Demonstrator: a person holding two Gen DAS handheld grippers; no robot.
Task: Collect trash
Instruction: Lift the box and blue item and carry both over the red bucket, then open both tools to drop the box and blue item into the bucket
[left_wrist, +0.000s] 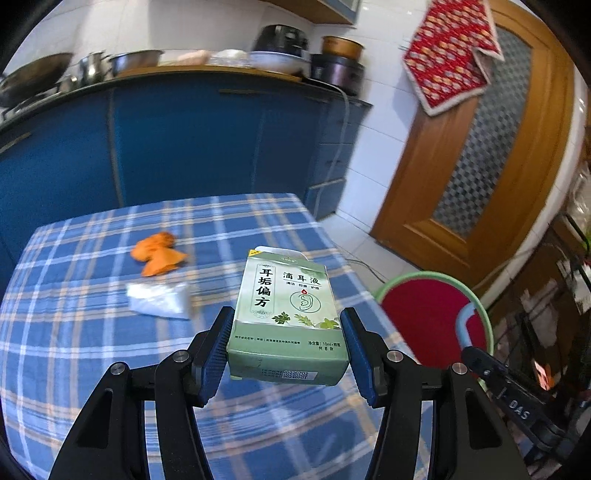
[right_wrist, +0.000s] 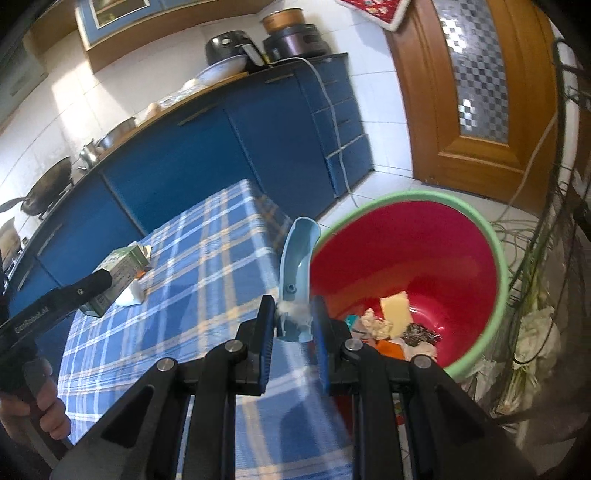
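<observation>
My left gripper (left_wrist: 287, 325) is shut on a green ear-drop box (left_wrist: 286, 314) and holds it above the blue plaid table (left_wrist: 74, 354). The box also shows in the right wrist view (right_wrist: 118, 271). Orange peel (left_wrist: 159, 253) and a clear plastic wrapper (left_wrist: 160, 301) lie on the table beyond it. My right gripper (right_wrist: 294, 317) is shut on the light blue handle (right_wrist: 297, 258) of a red bin with a green rim (right_wrist: 417, 254), beside the table's right edge. The bin holds several scraps of trash (right_wrist: 391, 325). The bin also shows in the left wrist view (left_wrist: 432, 310).
Blue kitchen cabinets (left_wrist: 184, 140) with pots and bowls on the counter stand behind the table. A wooden door (left_wrist: 476, 177) with a red cloth hung on it is at the right. A wire rack with cables (right_wrist: 546, 258) stands right of the bin.
</observation>
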